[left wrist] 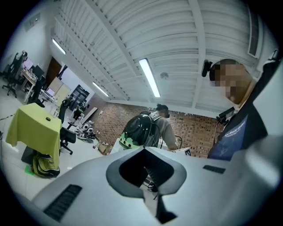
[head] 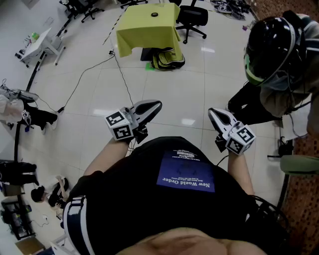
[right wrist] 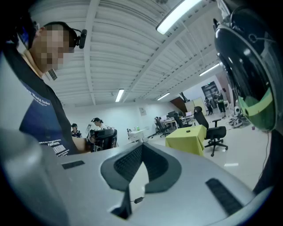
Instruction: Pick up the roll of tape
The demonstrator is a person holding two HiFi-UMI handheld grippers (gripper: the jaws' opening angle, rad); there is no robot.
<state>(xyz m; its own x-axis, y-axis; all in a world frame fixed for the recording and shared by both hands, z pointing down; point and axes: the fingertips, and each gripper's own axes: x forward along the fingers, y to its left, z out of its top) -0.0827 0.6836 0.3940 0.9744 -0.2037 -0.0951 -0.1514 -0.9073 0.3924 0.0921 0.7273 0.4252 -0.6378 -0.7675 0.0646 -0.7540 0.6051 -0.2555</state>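
Left tongs (head: 157, 104) and right tongs (head: 212, 112) are closed, empty; walk to the yellow worktop (head: 139, 29), then open one around the likely tape roll (head: 155, 14) at its middle.

Glossy floor tiles (head: 164, 94); matt cloth table cover (head: 147, 27)

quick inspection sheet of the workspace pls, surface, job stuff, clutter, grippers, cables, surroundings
surface: pale tiled floor; yellow-draped table stands far ahead.
job's things: no roll of tape clearly seen; a small dark thing lies on the table, too small to identify.
clutter: bag under the table; loose gear on the floor at left.
grippers: left gripper and right gripper held level at chest height, jaws together, nothing between them.
cables: a black cable runs across the floor from the table.
surroundings: office chair beside the table; a person with a black backpack at right.
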